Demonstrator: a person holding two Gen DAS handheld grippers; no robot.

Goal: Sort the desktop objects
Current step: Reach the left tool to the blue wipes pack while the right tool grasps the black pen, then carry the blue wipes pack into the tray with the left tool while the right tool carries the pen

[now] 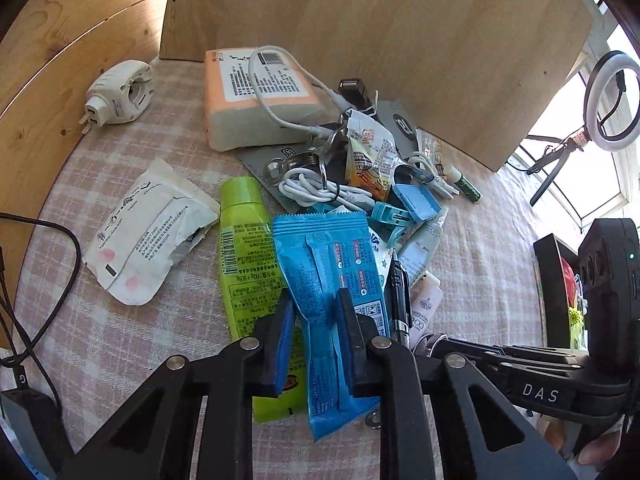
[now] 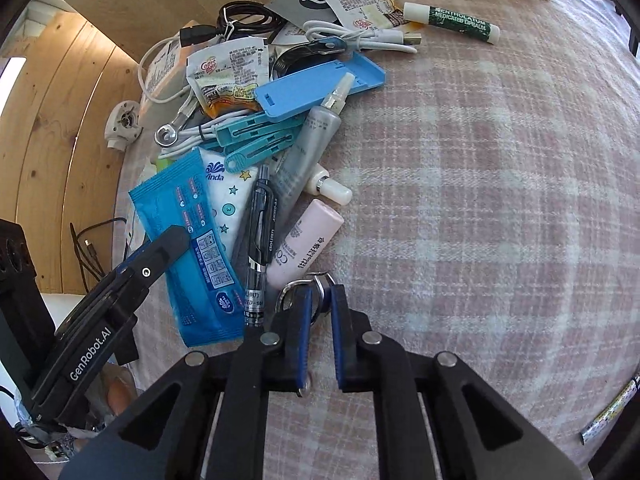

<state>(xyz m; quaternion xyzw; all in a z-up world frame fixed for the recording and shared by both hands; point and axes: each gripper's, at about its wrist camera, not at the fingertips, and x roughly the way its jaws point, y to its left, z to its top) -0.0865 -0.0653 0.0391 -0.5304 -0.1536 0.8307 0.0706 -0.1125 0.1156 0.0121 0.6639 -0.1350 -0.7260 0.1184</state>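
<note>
A heap of desk clutter lies on the pink checked cloth [image 2: 480, 160]. My left gripper [image 1: 316, 300] has its jaws on either side of a blue wipes packet [image 1: 328, 264] that lies over a green tube [image 1: 248, 248]; the pads touch the packet's sides. The packet also shows in the right wrist view [image 2: 192, 240], with the left gripper's finger [image 2: 168, 244] on it. My right gripper [image 2: 322, 300] is closed on a metal key ring [image 2: 308, 284] beside a pink tube [image 2: 304, 240] and a black pen [image 2: 260, 236].
An orange-and-white tissue pack [image 1: 256, 100], a white plug adapter [image 1: 116, 96], a white crumpled packet [image 1: 148, 232], white cables [image 1: 312, 192], blue clips [image 2: 256, 140], a blue case [image 2: 320, 84], a lip balm stick [image 2: 452, 20]. Wooden panels [image 1: 400, 40] stand behind. A black cable [image 1: 48, 280] lies at the left.
</note>
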